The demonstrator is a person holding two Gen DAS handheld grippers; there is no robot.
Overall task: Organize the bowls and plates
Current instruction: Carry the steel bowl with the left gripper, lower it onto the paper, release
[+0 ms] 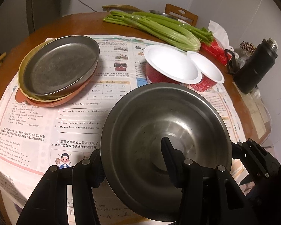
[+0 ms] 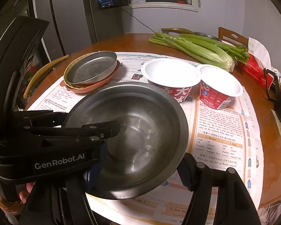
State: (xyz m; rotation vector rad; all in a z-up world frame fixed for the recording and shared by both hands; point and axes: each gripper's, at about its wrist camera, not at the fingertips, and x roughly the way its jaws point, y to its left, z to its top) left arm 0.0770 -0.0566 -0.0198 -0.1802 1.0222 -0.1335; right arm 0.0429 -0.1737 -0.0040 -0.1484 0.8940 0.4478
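1. Plates look done: metal plate (image 1: pixel 60 65) sits stacked on a yellow plate (image 1: pixel 23 63) and an orange plate (image 1: pixel 52 101), well ahead and left of the left gripper's (image 1: pixel 134 161) fingers.
2. Steel bowl (image 1: pixel 164 129) is in hand: left gripper pinches its near rim, one finger (image 1: pixel 169 155) inside, the other under the wall. It looks lifted and tilted; can't tell for sure.
3. Right gripper (image 2: pixel 136 172) is spread wide, its fingers on either side of the bowl's near edge, not squeezing.
4. Left to do, my guess: two red cups (image 1: pixel 173 65) (image 1: pixel 208 71) stand apart just beyond the bowl, touching at the rims, unstacked; the bowl needs a spot.
5. Around: celery (image 1: pixel 155 28), tissue box (image 1: pixel 215 52), black bottle (image 1: pixel 256 67) far ahead and right; worksheets (image 1: pixel 80 120) under everything.
6. In the way: the cups sit straight ahead of the bowl, so pushing forward risks knocking them.
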